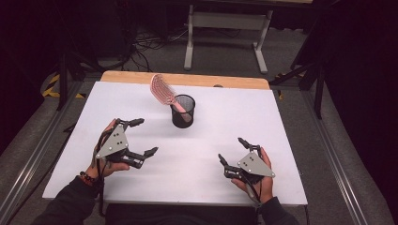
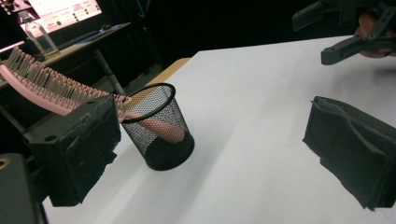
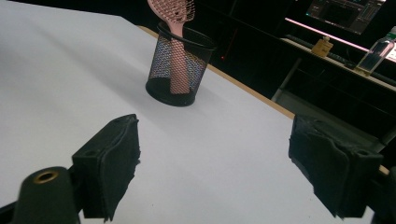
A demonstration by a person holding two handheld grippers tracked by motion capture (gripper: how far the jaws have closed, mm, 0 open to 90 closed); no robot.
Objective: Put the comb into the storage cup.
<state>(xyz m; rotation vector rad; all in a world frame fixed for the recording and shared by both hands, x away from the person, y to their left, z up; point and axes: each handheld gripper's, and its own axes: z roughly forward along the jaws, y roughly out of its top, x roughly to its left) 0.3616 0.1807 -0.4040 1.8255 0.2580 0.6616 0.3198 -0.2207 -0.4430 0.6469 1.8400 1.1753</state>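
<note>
Pink hairbrush [image 1: 163, 89] leans in unlabelled black mesh cup [image 1: 183, 111].

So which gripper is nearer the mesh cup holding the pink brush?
Left. The left gripper sits just left of and slightly nearer the person than the mesh cup; the right gripper is farther off, to its right.

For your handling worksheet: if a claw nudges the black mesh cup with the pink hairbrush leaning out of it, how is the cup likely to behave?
The mesh cup looks light, being open wire, so it would probably slide easily on the smooth white table. The hairbrush leans well past the rim, which likely makes the cup top-heavy and apt to tip toward that side. The brush may also shift inside.
</note>
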